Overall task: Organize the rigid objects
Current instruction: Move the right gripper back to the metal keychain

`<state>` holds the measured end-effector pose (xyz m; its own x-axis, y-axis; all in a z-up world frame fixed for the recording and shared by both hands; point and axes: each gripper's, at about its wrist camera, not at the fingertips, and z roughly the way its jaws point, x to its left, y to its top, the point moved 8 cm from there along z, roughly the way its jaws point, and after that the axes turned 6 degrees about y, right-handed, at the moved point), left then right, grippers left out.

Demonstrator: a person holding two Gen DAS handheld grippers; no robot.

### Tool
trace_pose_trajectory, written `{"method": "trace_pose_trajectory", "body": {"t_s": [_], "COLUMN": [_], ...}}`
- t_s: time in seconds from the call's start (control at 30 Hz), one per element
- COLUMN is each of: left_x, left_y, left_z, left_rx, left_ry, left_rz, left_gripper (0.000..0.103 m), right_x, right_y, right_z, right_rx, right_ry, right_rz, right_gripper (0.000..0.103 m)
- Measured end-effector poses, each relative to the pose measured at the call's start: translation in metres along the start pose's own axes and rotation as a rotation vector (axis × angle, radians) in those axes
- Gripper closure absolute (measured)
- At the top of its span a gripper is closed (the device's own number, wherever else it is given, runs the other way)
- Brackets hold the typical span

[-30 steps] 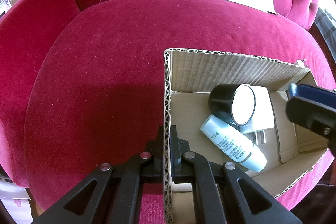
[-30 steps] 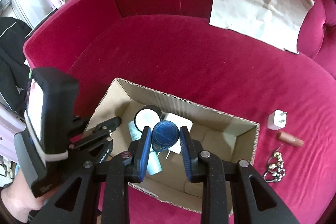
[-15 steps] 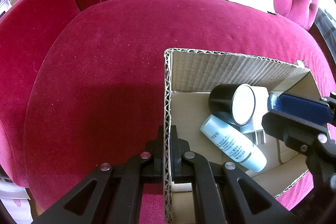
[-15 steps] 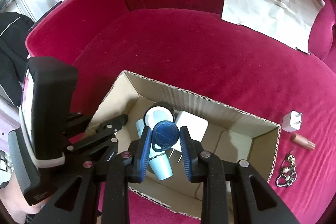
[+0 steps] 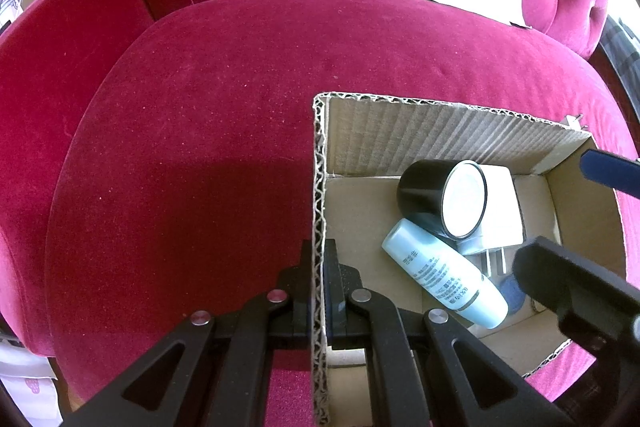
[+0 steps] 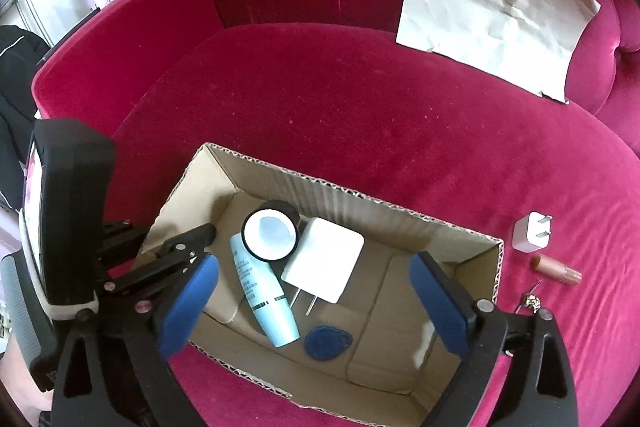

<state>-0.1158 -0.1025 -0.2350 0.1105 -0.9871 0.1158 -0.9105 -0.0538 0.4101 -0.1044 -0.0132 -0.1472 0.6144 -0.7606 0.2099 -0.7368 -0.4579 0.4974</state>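
Now the blue key fob (image 6: 329,343) lies flat on the floor of the cardboard box (image 6: 472,239), at about six o'clock of the white charger (image 6: 323,259) and just beside the foot of the pale blue bottle (image 6: 262,291). Nothing sits between the right gripper (image 6: 316,301) jaws, which are opening wide above the fob, so the drop looks done.

At about eleven o'clock of the fob, the black jar (image 6: 271,235) leans on the charger and bottle.

To finish this step well, I would lift the right gripper straight up so its blue pads clear the box walls without nudging the jar.

The left gripper (image 5: 319,281) is clamped on the box's near wall and should hold steady.

Outside, at three o'clock of the box, a small white plug (image 6: 532,231), a brown tube (image 6: 556,269) and a metal keyring (image 6: 534,302) wait on the red sofa (image 6: 360,107).
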Motion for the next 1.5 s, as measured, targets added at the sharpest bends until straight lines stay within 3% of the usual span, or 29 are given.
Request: {"method": "trace_pose_trajectory", "body": {"t_s": [0.67,1.5], "left_x": [0.002,0.003], "left_y": [-0.005,-0.005], "left_z": [-0.004,-0.005], "left_rx": [0.0,0.003], "left_ry": [0.004,0.003], "left_rz": [0.003,0.003], "left_gripper": [0.099,0.099], "right_x": [-0.017,-0.102], "right_y": [0.005,-0.015], "right_z": [-0.041,-0.076], "right_rx": [-0.088,-0.103], "right_ry": [-0.011,-0.14], "right_rz": [-0.015,0.084], "right_gripper": [0.0,0.0]}}
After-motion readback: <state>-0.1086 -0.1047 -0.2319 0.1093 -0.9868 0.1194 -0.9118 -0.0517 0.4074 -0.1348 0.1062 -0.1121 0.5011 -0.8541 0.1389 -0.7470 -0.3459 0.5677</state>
